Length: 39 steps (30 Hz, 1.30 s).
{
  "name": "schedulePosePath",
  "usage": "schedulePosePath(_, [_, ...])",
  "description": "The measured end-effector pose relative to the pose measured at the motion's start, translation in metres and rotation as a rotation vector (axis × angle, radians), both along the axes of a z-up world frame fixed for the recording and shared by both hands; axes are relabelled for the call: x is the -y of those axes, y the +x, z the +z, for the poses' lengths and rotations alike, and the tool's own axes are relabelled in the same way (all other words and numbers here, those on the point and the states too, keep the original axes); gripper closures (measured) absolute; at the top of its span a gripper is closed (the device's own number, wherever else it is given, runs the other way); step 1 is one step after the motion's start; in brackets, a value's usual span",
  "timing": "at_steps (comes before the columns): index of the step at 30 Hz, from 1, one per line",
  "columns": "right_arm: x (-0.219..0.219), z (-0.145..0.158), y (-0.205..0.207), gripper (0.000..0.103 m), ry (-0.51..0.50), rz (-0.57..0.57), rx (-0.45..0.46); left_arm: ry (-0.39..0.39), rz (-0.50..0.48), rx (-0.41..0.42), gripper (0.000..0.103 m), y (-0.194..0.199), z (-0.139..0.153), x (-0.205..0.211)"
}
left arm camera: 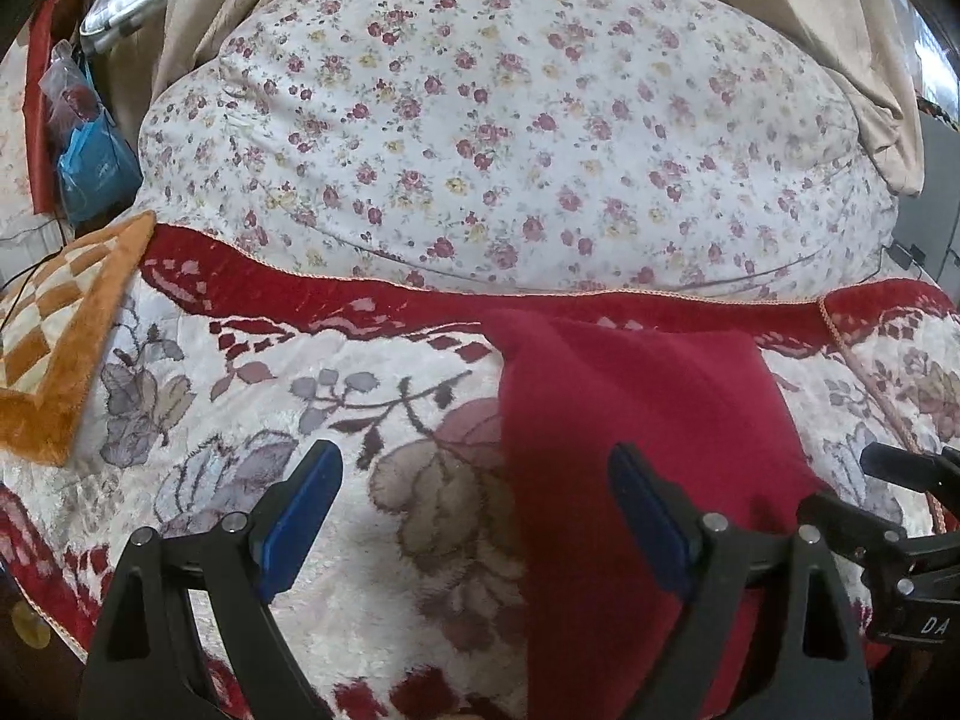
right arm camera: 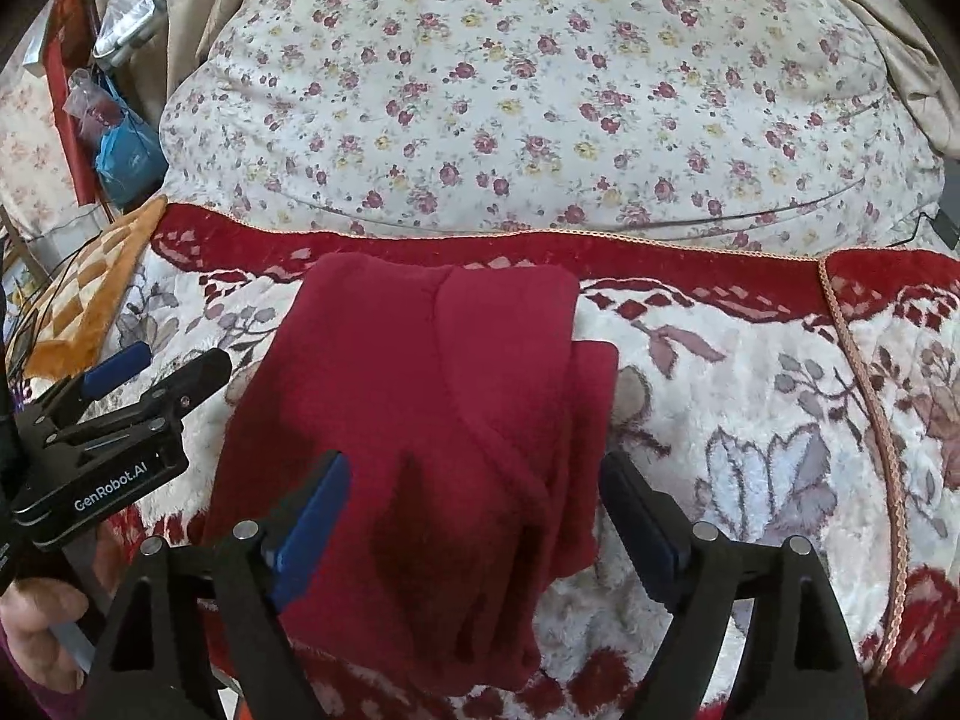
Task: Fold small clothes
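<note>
A dark red garment (right arm camera: 432,420) lies folded lengthwise on a white and red floral blanket (right arm camera: 750,420). In the left wrist view the garment (left arm camera: 636,450) fills the right half. My left gripper (left arm camera: 474,504) is open over the garment's left edge, holding nothing; it also shows at the left of the right wrist view (right arm camera: 174,372). My right gripper (right arm camera: 474,510) is open, its jaws straddling the near part of the garment, holding nothing. Its tip shows at the right edge of the left wrist view (left arm camera: 912,504).
A large floral pillow (left arm camera: 510,138) lies behind the blanket. An orange checkered mat (left arm camera: 54,330) sits at the left. Bags (left arm camera: 90,150) and beige curtains (left arm camera: 198,12) stand at the back left.
</note>
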State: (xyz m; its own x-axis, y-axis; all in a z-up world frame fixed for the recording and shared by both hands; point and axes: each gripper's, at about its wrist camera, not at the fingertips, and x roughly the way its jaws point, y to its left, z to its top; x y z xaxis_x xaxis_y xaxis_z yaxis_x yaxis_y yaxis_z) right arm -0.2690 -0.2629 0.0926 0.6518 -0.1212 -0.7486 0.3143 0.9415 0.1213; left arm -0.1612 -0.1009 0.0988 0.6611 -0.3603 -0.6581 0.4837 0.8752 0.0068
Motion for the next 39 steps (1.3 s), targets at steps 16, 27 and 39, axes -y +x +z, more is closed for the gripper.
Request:
schedulePosePath(16, [0.003, -0.010, 0.004, 0.013, 0.030, -0.013, -0.018, -0.002, 0.004, 0.006, 0.014, 0.000, 0.000, -0.002])
schedulePosePath(27, [0.001, -0.013, 0.006, 0.013, 0.032, -0.004, -0.027, -0.001, 0.004, 0.007, 0.014, 0.001, -0.001, -0.001])
schedulePosePath(39, [-0.001, -0.017, 0.008, 0.013, 0.035, 0.005, -0.037, 0.002, 0.000, 0.006, 0.014, 0.001, -0.001, -0.002])
